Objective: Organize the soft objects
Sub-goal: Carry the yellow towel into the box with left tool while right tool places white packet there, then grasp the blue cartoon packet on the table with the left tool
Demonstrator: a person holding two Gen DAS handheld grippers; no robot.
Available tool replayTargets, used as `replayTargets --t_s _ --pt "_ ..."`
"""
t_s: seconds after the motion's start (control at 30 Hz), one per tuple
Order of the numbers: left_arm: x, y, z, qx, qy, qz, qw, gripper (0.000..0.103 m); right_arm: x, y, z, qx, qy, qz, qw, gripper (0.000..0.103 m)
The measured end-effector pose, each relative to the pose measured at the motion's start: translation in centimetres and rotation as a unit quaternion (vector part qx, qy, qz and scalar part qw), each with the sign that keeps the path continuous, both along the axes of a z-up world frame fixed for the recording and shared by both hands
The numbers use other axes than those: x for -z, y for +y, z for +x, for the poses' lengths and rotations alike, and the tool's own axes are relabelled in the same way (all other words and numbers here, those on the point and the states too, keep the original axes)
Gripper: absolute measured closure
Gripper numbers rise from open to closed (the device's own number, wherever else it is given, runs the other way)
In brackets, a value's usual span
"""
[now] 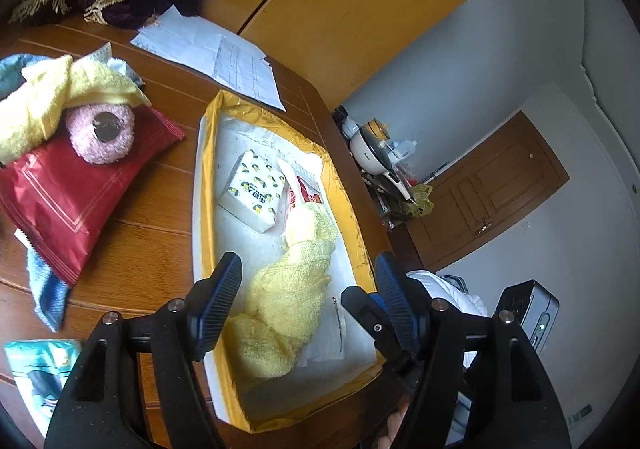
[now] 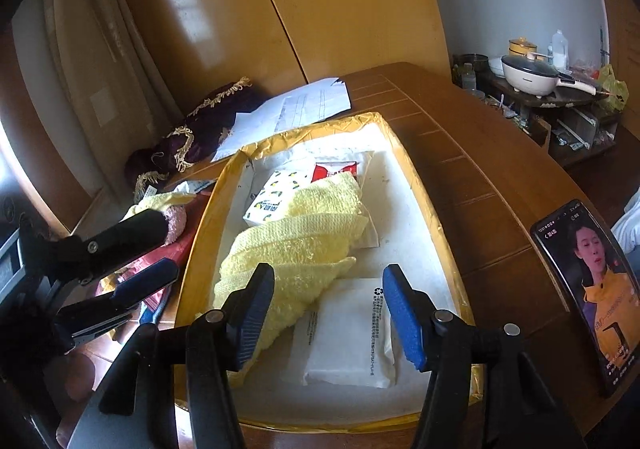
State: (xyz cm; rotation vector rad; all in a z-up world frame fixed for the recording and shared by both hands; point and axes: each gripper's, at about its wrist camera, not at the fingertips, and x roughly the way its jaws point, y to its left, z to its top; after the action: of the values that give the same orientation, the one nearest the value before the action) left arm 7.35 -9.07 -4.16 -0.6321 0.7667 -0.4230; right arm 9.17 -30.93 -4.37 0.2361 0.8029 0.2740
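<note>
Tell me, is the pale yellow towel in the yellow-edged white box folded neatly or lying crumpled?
Crumpled. The pale yellow terry towel lies in loose, uneven folds across the yellow-edged white foam box, partly covering the lemon-print tissue pack.

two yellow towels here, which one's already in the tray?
The pale yellow towel lying inside the yellow-edged tray, draped over the packets. The brighter yellow towel is outside it, heaped on the table with the pink scrubber and red packet.

Yellow wardrobe (image 2: 320, 9), white wall (image 1: 460, 61), brown door (image 1: 492, 189).
</note>
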Motion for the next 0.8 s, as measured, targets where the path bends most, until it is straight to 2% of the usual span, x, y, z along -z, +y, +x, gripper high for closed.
replayTargets --t_s 0.17,0.2,0.4,0.5,0.6,0.8 --pt "-1.3 2.9 -3.1 -0.036 -0.035 0.045 0.9977 0.027 -1.4 0.1 -1.2 -0.009 -0.041 0.031 0.999 0.039" --pt "-1.2 3.7 -3.5 -0.046 -0.034 0.052 0.9970 0.024 -1.7 0.4 -1.5 -0.010 -0.052 0.030 0.998 0.038" --pt "1.0 6.3 -5.2 -0.085 0.002 0.107 0.9906 0.024 -3.0 3.0 -2.9 -0.048 -0.097 0.023 0.994 0.038" --pt "2.5 6.3 -5.6 -0.078 0.026 0.137 0.9870 0.024 -2.8 4.9 -3.1 -0.092 -0.089 0.035 0.991 0.037" --pt "3.2 6.4 -6.5 -0.070 0.036 0.149 0.9857 0.024 -2.4 7.2 -3.5 -0.133 -0.086 0.032 0.987 0.037" --pt "3.8 5.5 -6.9 -0.046 0.046 0.162 0.9846 0.024 -2.1 8.6 -3.7 -0.141 -0.080 0.017 0.987 0.031"
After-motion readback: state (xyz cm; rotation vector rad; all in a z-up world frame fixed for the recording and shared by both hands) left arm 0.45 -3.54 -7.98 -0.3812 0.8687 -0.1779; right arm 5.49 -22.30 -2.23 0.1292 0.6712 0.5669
